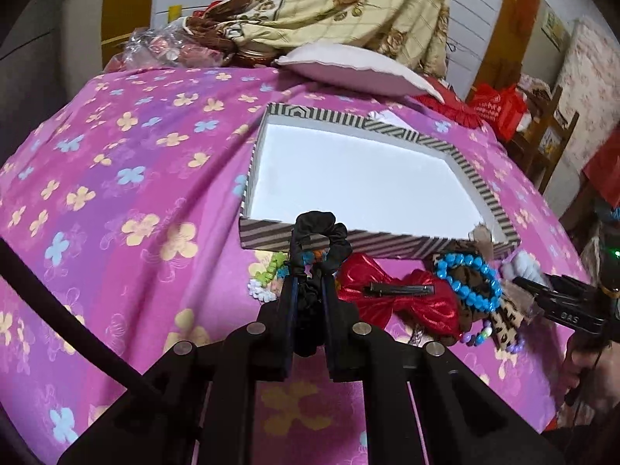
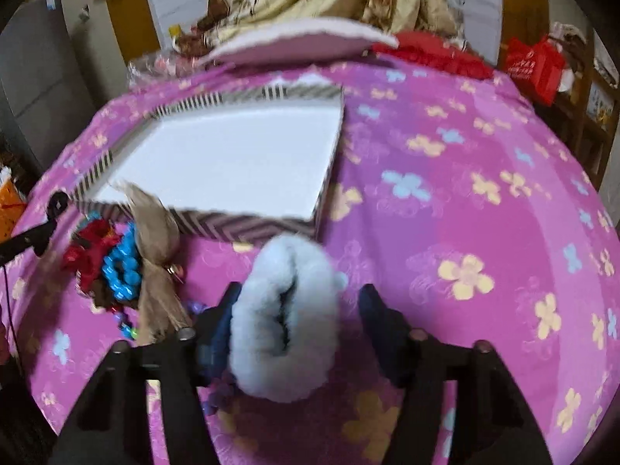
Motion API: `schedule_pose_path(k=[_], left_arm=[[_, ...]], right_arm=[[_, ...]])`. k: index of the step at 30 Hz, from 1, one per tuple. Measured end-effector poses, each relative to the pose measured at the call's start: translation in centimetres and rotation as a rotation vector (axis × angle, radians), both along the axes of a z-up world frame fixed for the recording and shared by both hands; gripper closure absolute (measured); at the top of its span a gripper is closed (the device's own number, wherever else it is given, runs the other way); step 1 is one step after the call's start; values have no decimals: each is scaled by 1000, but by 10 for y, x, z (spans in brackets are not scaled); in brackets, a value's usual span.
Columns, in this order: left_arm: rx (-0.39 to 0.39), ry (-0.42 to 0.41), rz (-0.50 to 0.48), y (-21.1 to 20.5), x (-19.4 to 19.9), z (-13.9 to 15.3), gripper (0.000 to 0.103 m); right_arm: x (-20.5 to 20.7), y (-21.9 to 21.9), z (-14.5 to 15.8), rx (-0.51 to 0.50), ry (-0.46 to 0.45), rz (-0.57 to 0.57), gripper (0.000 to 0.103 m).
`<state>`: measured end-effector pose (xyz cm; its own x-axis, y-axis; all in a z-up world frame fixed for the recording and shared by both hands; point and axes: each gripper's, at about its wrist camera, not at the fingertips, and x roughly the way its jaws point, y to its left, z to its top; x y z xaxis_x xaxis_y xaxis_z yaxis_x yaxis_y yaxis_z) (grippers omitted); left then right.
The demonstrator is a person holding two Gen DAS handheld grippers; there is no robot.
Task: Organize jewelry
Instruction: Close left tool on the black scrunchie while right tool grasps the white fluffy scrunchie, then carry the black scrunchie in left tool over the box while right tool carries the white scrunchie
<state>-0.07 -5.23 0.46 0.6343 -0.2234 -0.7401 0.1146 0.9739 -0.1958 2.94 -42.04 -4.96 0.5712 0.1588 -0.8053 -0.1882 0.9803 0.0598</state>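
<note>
- Left wrist view: left gripper (image 1: pixel 310 267) pressed together on a black scrunchie (image 1: pixel 319 232), loop standing upright, long axis running along the fingers toward the striped box (image 1: pixel 484 190); top of loop in front of the box's near wall.
- Striped box: open, white-floored, resting on pink flowered bedcover (image 1: pixel 128 162).
- Pile just before the box's near wall: red bow clip (image 1: pixel 399 298), long axis left to right, metal clip side up; blue bead bracelet (image 1: pixel 469 283) lying partly over it; leopard-print piece alongside.
- Right wrist view: right gripper (image 2: pixel 294 302) half spread around a white fluffy scrunchie (image 2: pixel 283 317), long axis along the fingers, pointing toward the box corner; left finger (image 2: pixel 217 333) touching it, right finger apart. Blurred.
</note>
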Motion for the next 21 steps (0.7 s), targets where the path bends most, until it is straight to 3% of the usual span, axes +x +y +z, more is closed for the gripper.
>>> schedule_pose_path(k=[5,21], left_arm=[[30,-7,-2,-3,-1,-1,103],[16,8,41,5,1,-2,103]], right_arm=[[-5,8,-3,-68,-22,8,51],[-13,4,-1,-42,-13,-6,51]])
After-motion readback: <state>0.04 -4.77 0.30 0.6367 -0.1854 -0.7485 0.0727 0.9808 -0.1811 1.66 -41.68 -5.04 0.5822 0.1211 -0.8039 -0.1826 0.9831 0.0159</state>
